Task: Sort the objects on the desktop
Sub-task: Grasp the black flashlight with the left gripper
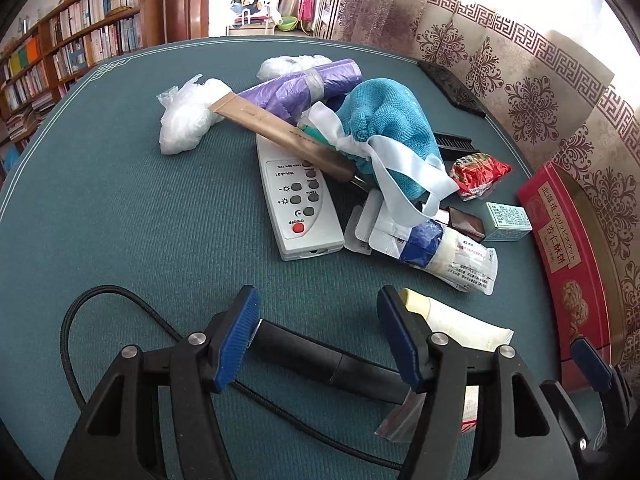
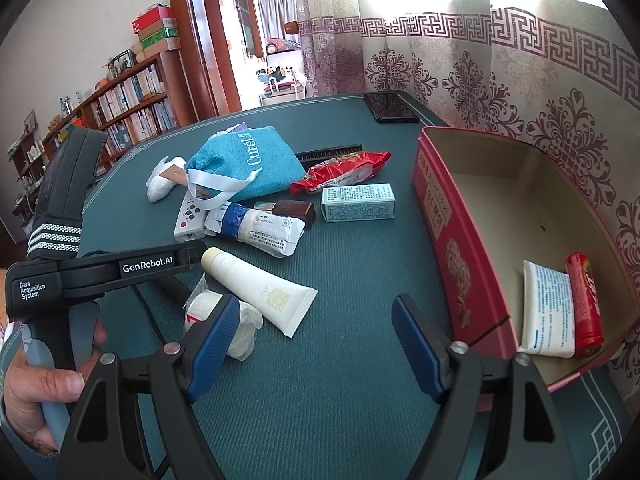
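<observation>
My left gripper (image 1: 316, 292) points down at the green table mat (image 1: 120, 220) with its jaws apart. A black cylinder (image 1: 320, 356) with a braided cable (image 1: 68, 320) lies across the gap between the blue pads (image 1: 236, 336); I see no pad pressing on it. A white cream tube (image 1: 452, 320) lies just right of it. My right gripper (image 2: 318, 304) hovers open over bare mat, between the cream tube (image 2: 260, 288) and the red tin box (image 2: 440, 216). The tin holds a white packet (image 2: 550, 308) and a red tube (image 2: 586, 304).
A pile sits mid-table: white remote (image 1: 298, 204), teal pouch (image 1: 384, 128), purple bag roll (image 1: 304, 84), white plastic bags (image 1: 184, 120), blue-white sachet pack (image 2: 256, 228), small green box (image 2: 358, 202), red snack packet (image 2: 344, 170). A black phone (image 2: 390, 107) lies by the curtain. A hand (image 2: 40, 380) holds the left gripper.
</observation>
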Demonstrator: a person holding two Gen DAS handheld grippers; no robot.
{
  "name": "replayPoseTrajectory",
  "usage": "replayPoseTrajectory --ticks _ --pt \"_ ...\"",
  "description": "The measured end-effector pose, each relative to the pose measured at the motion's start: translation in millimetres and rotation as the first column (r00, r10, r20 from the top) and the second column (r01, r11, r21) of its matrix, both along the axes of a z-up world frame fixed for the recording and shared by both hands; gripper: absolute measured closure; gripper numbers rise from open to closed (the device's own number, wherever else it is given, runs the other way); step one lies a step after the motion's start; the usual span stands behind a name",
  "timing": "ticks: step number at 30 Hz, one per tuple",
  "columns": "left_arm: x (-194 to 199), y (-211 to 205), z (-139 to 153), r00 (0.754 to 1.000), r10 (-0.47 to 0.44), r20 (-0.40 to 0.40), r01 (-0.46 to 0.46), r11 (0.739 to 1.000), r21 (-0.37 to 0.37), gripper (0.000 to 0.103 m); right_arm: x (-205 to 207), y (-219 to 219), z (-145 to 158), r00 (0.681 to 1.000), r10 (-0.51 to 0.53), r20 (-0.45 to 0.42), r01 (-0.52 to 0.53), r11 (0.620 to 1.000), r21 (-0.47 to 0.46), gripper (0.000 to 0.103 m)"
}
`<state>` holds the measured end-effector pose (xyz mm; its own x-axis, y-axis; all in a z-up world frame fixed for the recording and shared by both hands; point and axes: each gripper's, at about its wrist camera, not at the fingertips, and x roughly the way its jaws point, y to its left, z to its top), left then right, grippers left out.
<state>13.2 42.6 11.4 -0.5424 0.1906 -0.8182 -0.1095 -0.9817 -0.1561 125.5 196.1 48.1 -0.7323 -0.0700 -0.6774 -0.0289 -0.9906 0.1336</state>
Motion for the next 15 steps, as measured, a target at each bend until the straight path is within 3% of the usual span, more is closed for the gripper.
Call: replayPoseTrajectory --ticks 15 --pt "18 -22 1 0.996 -0.009 0.091 -0.006 0.986 0.167 0.039 -1 4 -4 1.0 0.001 0.008 -0.001 1.0 -0.024 0.021"
